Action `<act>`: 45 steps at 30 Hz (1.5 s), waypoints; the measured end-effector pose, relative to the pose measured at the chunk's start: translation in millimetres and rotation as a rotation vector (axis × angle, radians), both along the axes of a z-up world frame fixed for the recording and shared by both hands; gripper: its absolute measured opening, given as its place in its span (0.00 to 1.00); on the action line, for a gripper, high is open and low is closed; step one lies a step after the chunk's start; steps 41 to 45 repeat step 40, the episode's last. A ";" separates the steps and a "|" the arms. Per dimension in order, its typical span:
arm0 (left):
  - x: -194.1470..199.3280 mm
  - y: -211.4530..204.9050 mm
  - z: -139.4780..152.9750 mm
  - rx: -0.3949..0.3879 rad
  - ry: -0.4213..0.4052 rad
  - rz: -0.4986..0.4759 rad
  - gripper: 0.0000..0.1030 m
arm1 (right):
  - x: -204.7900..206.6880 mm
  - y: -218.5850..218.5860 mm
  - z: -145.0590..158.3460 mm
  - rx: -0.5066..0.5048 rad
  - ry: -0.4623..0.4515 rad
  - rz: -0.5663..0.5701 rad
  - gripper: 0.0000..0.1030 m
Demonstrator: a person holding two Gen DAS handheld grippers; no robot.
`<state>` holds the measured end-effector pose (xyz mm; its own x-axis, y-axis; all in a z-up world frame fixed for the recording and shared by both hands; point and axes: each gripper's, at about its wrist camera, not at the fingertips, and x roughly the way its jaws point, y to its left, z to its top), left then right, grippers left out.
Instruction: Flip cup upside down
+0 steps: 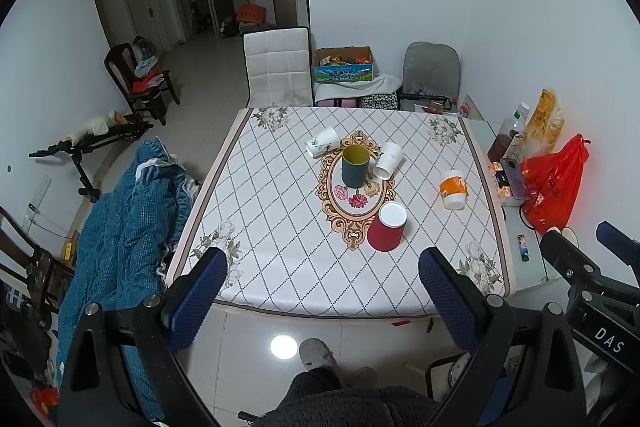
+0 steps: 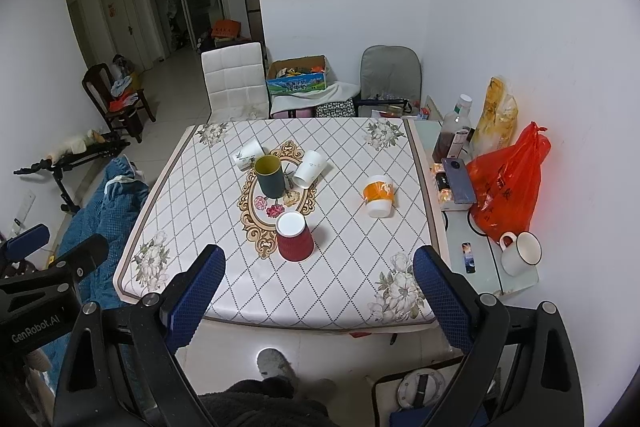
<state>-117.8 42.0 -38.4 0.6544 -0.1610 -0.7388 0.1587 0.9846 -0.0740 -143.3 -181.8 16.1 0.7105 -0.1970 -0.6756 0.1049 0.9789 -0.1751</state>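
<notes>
Barely begun, I judge — both the left gripper [image 1: 323, 291] and right gripper [image 2: 319, 289] gape wide and empty off the worktop's [image 2: 352, 291] near edge, the upright dark cup [image 2: 273, 176] at centre untouched

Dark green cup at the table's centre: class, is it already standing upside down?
No. The dark green cup stands upright on the table, its open yellow-lined mouth facing up.

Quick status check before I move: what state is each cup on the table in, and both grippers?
Red cup: upside down, white base up.
Dark green cup: upright, mouth open upward.
Orange-banded cup: upside down, tilted in this view.
White cup right of the green one: lying on its side.
White cup left of the green one: lying on its side.
Left gripper: jaws open, empty, short of the table.
Right gripper: jaws open, empty.
</notes>
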 end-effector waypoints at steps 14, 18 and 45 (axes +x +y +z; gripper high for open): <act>-1.0 1.1 0.3 0.005 -0.001 -0.001 0.95 | -0.2 -0.4 -0.6 0.004 0.002 -0.001 0.94; -1.9 1.9 0.7 0.002 0.000 0.000 0.95 | 0.0 0.2 -1.7 0.006 0.002 -0.002 0.94; -4.5 5.8 1.8 0.008 -0.011 0.002 0.95 | -0.1 -0.8 -3.0 0.008 0.001 -0.010 0.94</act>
